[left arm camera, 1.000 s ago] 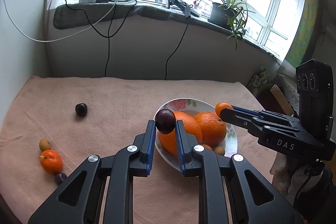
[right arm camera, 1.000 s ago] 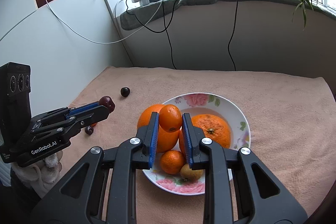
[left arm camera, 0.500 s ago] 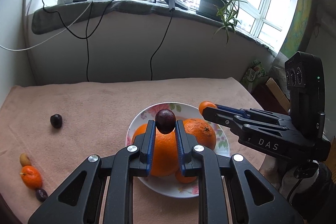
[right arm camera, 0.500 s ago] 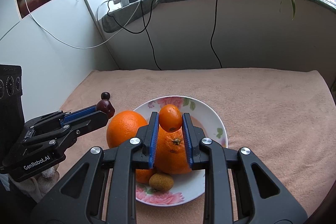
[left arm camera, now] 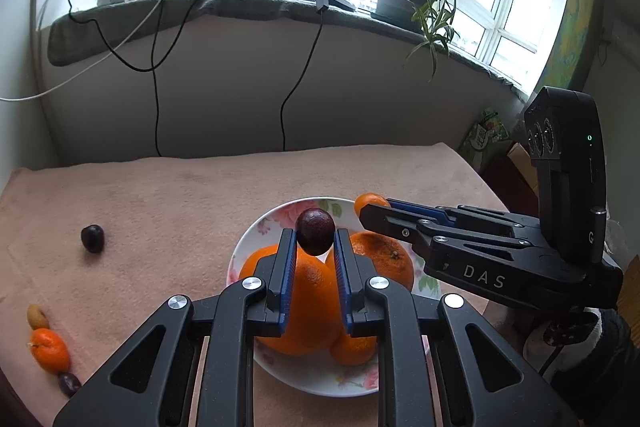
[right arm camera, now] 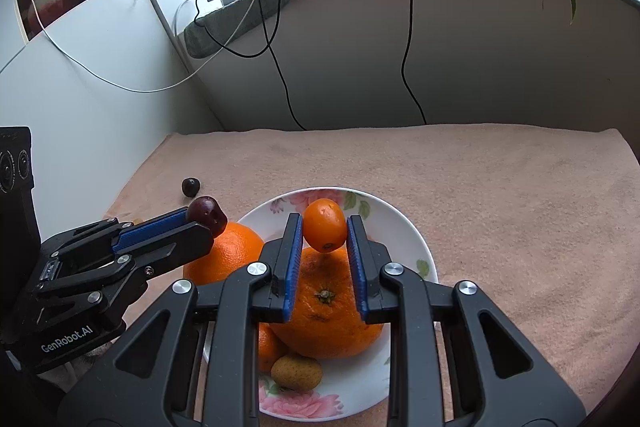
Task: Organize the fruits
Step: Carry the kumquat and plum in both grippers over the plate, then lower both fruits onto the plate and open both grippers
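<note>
Peach cloth: it covers the table (left arm camera: 168, 195), and your flowered plate (right arm camera: 404, 227) sits on it near the middle.
Plate contents: two big oranges (right arm camera: 328, 311), a smaller orange part-hidden under them (left arm camera: 354, 349), and one brownish kiwi-like fruit (right arm camera: 296, 371) at the near rim.
Left gripper (left arm camera: 315, 239): you have it clamped on a dark plum (left arm camera: 315, 231), held in the air over the plate, above the oranges.
Right gripper (right arm camera: 324, 233): you have it clamped on a small orange (right arm camera: 325, 225), also held in the air over the plate.
Done so far: five fruits are either on the plate or gripped over it; I judge the job a little past halfway.
Not yet done: neither gripped fruit is released.
Left on the cloth: one dark plum (left arm camera: 93, 238) well apart from the plate, and at the near left edge a row of a brown fruit (left arm camera: 37, 315), a small orange (left arm camera: 50, 350) and a dark fruit (left arm camera: 69, 383).
Hidden: the plate's near rim and middle lie behind the gripper bodies in both views, so more fruit could sit there.
Cut off: the near left row lies at the frame's rim; I cannot tell whether more fruit lies beyond it.
Hard to make out: whether the row's fruits touch, and what the brown ones are.
Risk, as judged: a round plum dropped on the piled oranges may roll off.
</note>
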The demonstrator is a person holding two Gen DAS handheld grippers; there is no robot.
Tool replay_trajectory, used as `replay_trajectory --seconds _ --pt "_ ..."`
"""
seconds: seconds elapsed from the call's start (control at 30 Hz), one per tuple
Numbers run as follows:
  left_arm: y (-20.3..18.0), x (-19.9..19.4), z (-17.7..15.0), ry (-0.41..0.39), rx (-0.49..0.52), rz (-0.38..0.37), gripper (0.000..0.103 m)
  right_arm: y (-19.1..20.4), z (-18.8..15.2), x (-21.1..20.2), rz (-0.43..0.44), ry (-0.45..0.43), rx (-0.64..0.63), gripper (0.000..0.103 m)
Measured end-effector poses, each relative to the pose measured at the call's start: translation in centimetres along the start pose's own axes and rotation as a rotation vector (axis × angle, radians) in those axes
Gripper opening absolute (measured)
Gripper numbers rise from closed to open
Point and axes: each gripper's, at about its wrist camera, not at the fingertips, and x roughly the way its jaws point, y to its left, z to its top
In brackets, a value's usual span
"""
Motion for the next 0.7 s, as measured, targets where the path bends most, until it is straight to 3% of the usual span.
replay_trajectory --seconds 0.6,0.7 --pt "-0.07 0.43 0.07 0.013 0.004 0.005 0.018 -0.13 0.04 0.77 -0.001 0.014 0.008 0.023" --pt "-0.21 0.30 0.02 0.008 0.008 0.011 0.027 -0.18 -0.15 0.73 -0.016 0.017 0.009 0.028"
